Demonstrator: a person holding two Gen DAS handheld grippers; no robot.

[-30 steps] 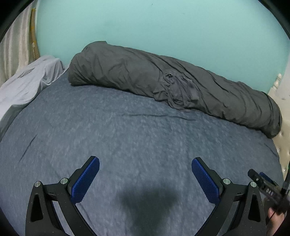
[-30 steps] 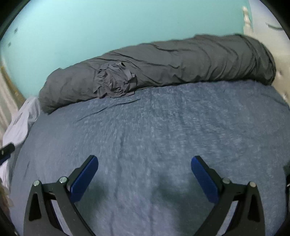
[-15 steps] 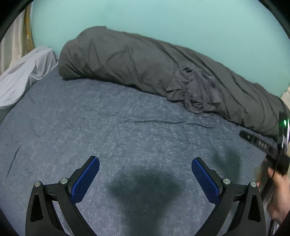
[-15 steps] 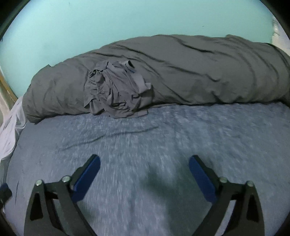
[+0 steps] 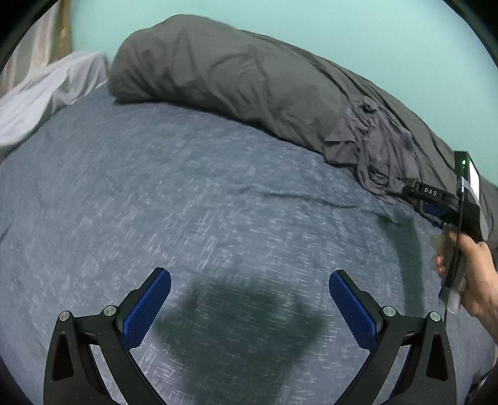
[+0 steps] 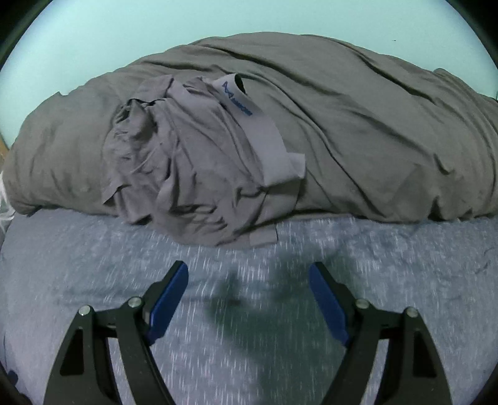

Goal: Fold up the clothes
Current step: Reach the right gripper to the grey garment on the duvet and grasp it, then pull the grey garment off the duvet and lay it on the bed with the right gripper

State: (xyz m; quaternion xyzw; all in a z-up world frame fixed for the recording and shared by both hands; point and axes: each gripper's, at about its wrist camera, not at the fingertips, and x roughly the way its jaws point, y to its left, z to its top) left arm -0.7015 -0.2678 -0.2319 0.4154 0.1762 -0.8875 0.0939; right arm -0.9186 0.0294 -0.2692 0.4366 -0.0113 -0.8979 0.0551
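Observation:
A crumpled grey garment (image 6: 199, 162) with a pale waistband and blue logo lies heaped against a rolled dark grey duvet (image 6: 358, 134), its lower edge spilling onto the blue bed sheet (image 6: 93, 264). My right gripper (image 6: 249, 282) is open just short of the garment's lower edge, with nothing between its blue pads. In the left wrist view the same garment (image 5: 376, 149) sits at the far right on the duvet (image 5: 233, 78). My left gripper (image 5: 249, 291) is open over bare sheet, well away from the garment. The right gripper (image 5: 442, 202) appears there, held by a hand (image 5: 476, 280).
The blue sheet (image 5: 155, 187) covers the whole bed. A pale grey cloth (image 5: 46, 93) is bunched at the far left edge. A teal wall (image 5: 311, 18) stands behind the duvet. Shadows of the grippers fall on the sheet.
Both grippers have moved forward toward the duvet. The right gripper closed in on the crumpled garment, which now fills its view, and its fingers have narrowed slightly. Both stay open.

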